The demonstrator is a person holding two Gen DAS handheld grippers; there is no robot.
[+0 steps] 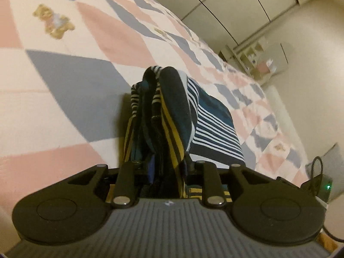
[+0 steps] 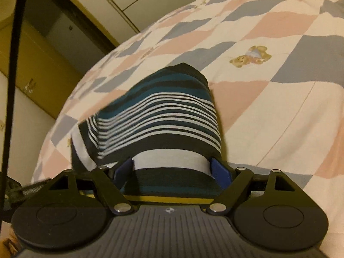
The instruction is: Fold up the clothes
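A striped garment (image 1: 212, 124) in teal, dark, white and yellow bands hangs over a patchwork quilt (image 1: 64, 68). My left gripper (image 1: 159, 99) is shut on a bunched fold of it, cloth wrapping both fingers. In the right wrist view the same garment (image 2: 163, 111) drapes over my right gripper (image 2: 172, 172), hiding the fingertips. The blue pads (image 2: 219, 169) stand wide apart with cloth between them, so I cannot tell whether they grip.
The quilt (image 2: 268, 86) has pink, blue and cream patches with teddy bears (image 1: 53, 20). Wardrobe doors (image 1: 225, 6) and a small shelf (image 1: 255, 60) stand beyond the bed. A black cable (image 2: 13, 64) hangs at the left. A green-lit device (image 1: 326, 187) sits at right.
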